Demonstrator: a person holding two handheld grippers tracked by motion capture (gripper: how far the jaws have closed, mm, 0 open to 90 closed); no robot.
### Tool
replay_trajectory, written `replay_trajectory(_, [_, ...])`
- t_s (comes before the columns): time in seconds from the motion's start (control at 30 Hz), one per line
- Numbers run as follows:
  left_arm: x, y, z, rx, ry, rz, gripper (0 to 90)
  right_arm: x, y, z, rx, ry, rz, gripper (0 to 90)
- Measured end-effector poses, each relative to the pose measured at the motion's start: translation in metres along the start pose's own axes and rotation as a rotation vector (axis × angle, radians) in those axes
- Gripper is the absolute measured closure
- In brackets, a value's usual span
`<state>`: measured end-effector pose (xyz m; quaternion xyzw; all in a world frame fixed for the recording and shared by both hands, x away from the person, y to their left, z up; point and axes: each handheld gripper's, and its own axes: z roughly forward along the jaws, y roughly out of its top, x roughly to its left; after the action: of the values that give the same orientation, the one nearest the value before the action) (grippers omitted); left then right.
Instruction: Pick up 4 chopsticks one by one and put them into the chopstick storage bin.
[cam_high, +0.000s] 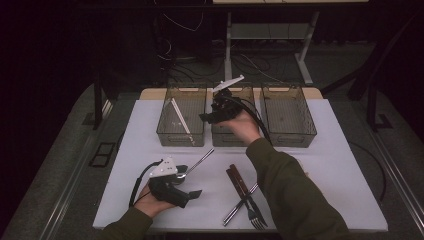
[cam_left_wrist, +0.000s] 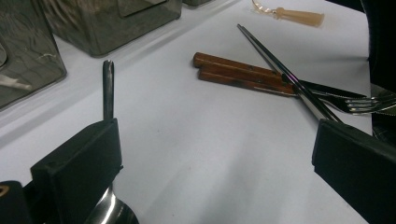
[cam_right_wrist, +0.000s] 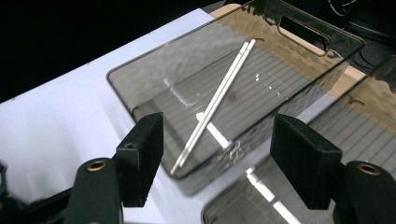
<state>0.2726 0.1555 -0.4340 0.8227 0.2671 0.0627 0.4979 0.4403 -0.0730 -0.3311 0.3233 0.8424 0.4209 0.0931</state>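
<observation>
Right gripper (cam_right_wrist: 217, 154) jaws apart, empty, above white chopsticks (cam_right_wrist: 215, 102) in left bin (cam_high: 181, 116). Left gripper (cam_left_wrist: 212, 163) wide open beside spoon (cam_high: 192, 167), lower left of the high view.

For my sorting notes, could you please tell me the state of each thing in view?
Left bin: holds white chopsticks.
Right bin: empty.
Spoon: on the table.
Fork: on the table.
Left hand-held gripper: open.
Right hand-held gripper: open, nothing held.

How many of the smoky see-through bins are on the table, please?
3, in a row along the table's far edge: the left bin holds white chopsticks, the middle bin sits partly behind the right gripper, and the right bin looks empty.
</observation>
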Motion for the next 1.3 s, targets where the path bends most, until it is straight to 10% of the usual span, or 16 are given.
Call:
replay_trajectory(0.7, [0.001,0.0,0.001,0.017,0.009,-0.005,0.2,-0.002,-0.061,-0.062,-0.041,0.007,-0.049,41.1])
replay_trajectory(1.3, [0.002,-0.001,0.002,0.026,0.016,-0.007,0.6,-0.022,-0.128,-0.089,0.059,-0.012,-0.019,74.8])
